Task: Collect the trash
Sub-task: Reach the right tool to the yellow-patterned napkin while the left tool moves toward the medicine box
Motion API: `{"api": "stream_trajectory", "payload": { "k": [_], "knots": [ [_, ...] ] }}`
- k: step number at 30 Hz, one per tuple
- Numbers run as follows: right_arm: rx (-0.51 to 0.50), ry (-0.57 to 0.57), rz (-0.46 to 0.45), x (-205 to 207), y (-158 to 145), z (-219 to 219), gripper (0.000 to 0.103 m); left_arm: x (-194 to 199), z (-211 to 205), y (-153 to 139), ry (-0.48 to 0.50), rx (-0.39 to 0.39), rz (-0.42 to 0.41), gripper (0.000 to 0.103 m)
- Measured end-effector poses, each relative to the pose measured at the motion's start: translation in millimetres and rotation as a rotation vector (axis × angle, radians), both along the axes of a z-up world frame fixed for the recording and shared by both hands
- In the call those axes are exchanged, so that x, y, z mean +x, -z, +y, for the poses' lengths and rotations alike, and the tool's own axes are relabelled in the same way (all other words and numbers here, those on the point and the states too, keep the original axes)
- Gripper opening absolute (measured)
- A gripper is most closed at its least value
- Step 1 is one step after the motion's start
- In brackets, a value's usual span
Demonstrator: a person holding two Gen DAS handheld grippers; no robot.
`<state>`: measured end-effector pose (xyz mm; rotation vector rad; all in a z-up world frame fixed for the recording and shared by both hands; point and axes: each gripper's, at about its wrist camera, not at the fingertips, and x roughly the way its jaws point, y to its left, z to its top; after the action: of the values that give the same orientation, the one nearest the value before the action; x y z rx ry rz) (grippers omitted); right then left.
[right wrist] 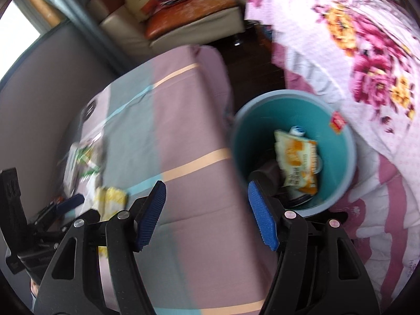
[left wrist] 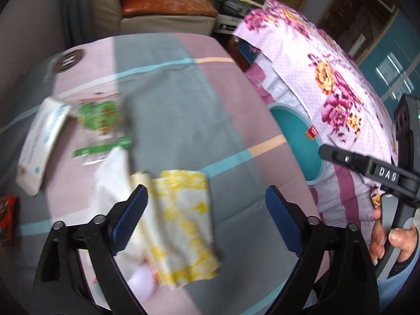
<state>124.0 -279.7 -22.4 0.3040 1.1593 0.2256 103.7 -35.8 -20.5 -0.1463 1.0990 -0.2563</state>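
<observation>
My left gripper hangs open over a pink and grey bedsheet. A yellow-and-white folded packet lies on the sheet below its fingers, and the pads do not press on it. A crumpled white tissue, a green wrapper, a white tissue pack and a red packet lie to the left. My right gripper is open and empty beside a teal bin. In the bin lie a yellow-orange snack bag and other trash.
A floral quilt is heaped on the right, against the bin. A person's hand holds the right gripper's handle at the right edge. A beige sofa with an orange cushion stands at the back.
</observation>
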Motion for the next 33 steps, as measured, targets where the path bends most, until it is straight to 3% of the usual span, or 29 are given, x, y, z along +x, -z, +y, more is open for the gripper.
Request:
{"api": "stream_trajectory", "payload": {
  "k": [8,16,33],
  "knots": [
    [-0.018,-0.139,0.057,-9,5,73,0.063,-24,70,-2,-0.113,-0.020,-0.033,0.094],
    [-0.062,-0.252,0.106,-22,21,132,0.063,-43,130,17,-0.223,-0.082,-0.002,0.094],
    [-0.138,-0.357,0.131,-24,47,205,0.063,-54,180,33,-0.294,-0.125,0.024,0.094]
  ]
}}
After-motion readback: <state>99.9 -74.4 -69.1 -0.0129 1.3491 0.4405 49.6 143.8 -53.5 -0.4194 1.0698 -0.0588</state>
